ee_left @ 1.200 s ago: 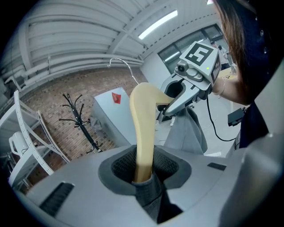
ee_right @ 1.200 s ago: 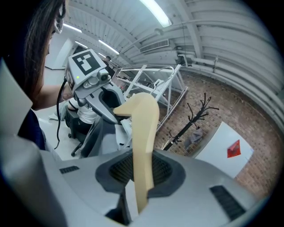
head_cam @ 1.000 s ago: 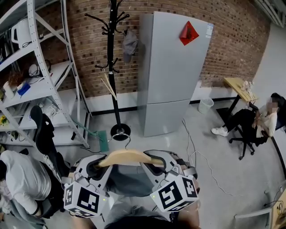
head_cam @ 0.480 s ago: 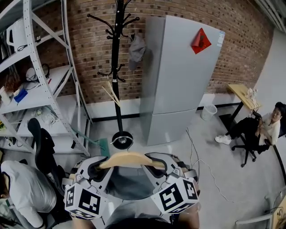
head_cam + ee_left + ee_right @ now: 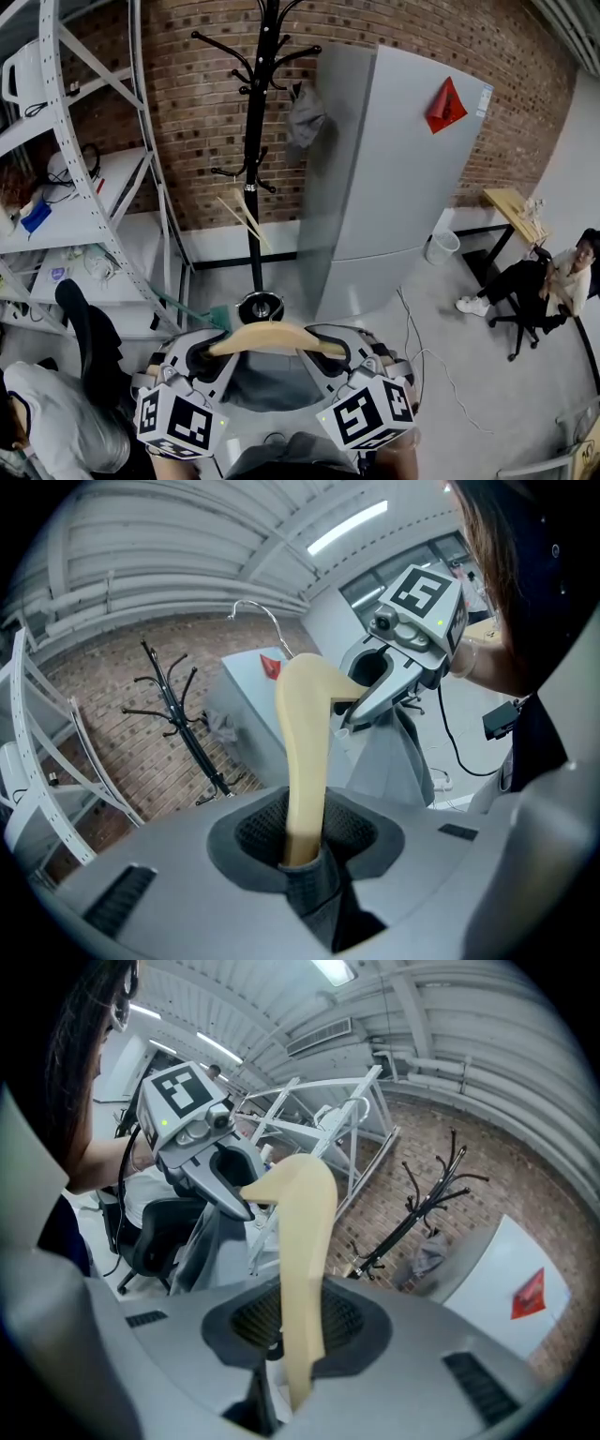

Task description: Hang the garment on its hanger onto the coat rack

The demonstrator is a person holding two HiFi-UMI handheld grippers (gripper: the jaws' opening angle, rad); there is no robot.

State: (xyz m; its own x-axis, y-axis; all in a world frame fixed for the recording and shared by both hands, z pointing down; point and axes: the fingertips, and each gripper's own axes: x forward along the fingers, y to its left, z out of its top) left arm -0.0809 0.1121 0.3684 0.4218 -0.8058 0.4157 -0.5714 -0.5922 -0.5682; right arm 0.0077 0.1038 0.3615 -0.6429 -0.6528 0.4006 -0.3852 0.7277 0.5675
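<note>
Bottom of frame: we hold the left gripper (image 5: pixel 204 354) and right gripper (image 5: pixel 330 354) with fingers clamped on the wooden hanger (image 5: pixel 274 336) ends, grey garment (image 5: pixel 270 382) draped beneath. The coat rack (image 5: pixel 256 187) stands ahead, upper centre; hooking on is not yet done.

An office-cum-lab room: brick wall (image 5: pixel 187 112), metal storage shelving (image 5: pixel 94 197), a fridge (image 5: pixel 394 187), a coat rack (image 5: pixel 256 206) and a desk (image 5: pixel 506 202)

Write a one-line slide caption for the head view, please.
The left gripper and right gripper hold a wooden hanger with a grey garment before the black coat rack.
</note>
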